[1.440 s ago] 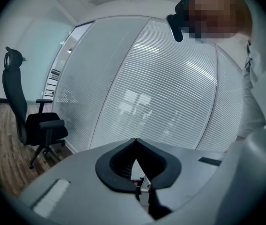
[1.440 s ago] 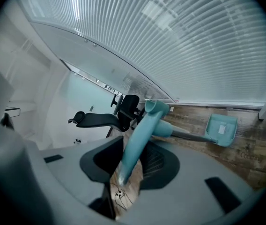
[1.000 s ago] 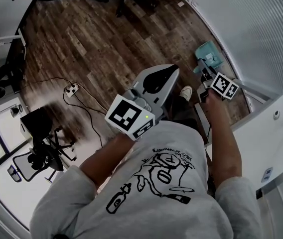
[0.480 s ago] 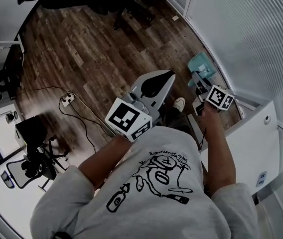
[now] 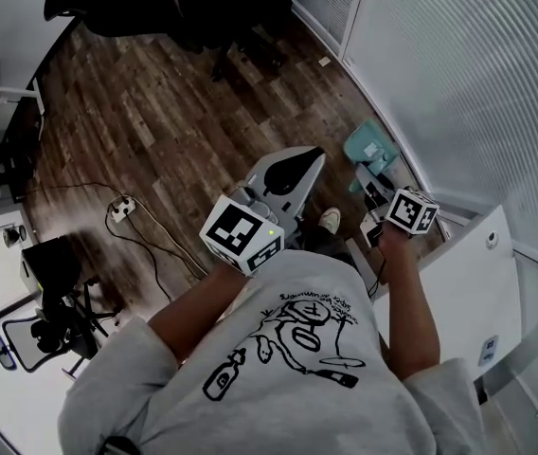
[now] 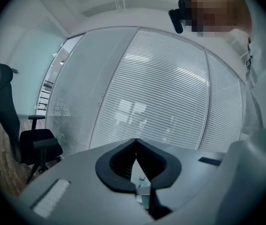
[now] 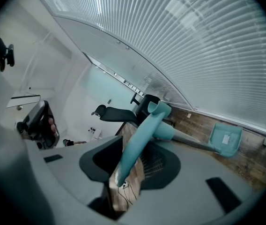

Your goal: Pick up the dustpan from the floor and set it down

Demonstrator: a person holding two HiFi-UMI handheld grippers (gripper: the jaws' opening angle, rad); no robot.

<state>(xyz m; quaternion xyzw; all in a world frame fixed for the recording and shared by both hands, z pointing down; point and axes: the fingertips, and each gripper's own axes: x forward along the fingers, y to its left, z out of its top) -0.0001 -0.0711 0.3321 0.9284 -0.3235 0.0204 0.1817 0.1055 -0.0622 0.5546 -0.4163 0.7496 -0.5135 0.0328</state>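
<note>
The teal dustpan's pan [image 5: 368,148] hangs low over the wooden floor by the blinds, and its long handle runs back into my right gripper [image 5: 379,195]. In the right gripper view the teal handle [image 7: 140,137] crosses between the dark pads of that gripper [image 7: 132,150], with the pan [image 7: 225,140] out at the far end. The jaws have just been opening slightly, with the handle still gripped between them. My left gripper [image 5: 299,164] is held beside it, to the left. Its jaws [image 6: 136,142] are shut tip to tip with nothing held.
A glass wall with blinds [image 5: 458,64] runs along the right, with a white cabinet [image 5: 463,263] below it. Black office chairs [image 5: 108,8] stand at the back. A power strip with its cable [image 5: 120,207] lies on the floor at left. My shoe [image 5: 329,220] shows between the grippers.
The right gripper has risen with the dustpan's handle in it, and the pan has shifted left in the head view. The left gripper has risen a little too.
</note>
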